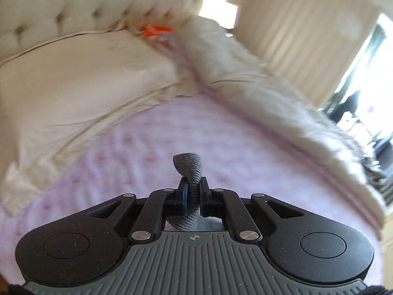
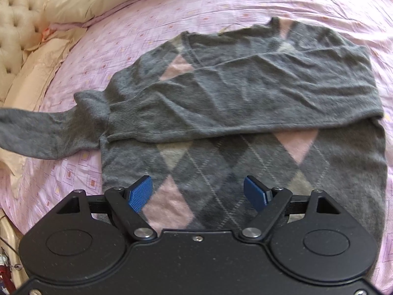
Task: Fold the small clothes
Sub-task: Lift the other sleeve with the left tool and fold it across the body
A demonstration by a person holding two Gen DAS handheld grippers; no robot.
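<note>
A grey sweater (image 2: 245, 103) with pink and light-grey argyle diamonds lies flat on the pink bedsheet (image 2: 118, 46). One sleeve is folded across its chest, with the ribbed cuff (image 2: 127, 120) at the left. The other sleeve (image 2: 41, 132) stretches out to the left and rises off the frame edge. My right gripper (image 2: 197, 194) hovers open over the sweater's lower hem, blue pads apart and nothing between them. My left gripper (image 1: 194, 196) is shut on a grey ribbed sleeve cuff (image 1: 189, 172), lifted above the bed.
Cream pillows (image 1: 81, 78) and a tufted cream headboard (image 1: 81, 2) lie at the head of the bed. A fluffy cream blanket (image 1: 245, 73) is bunched along the bed's far side, with something orange (image 1: 153, 29) beside it. A curtain (image 1: 294, 17) and bright window (image 1: 368, 86) stand beyond.
</note>
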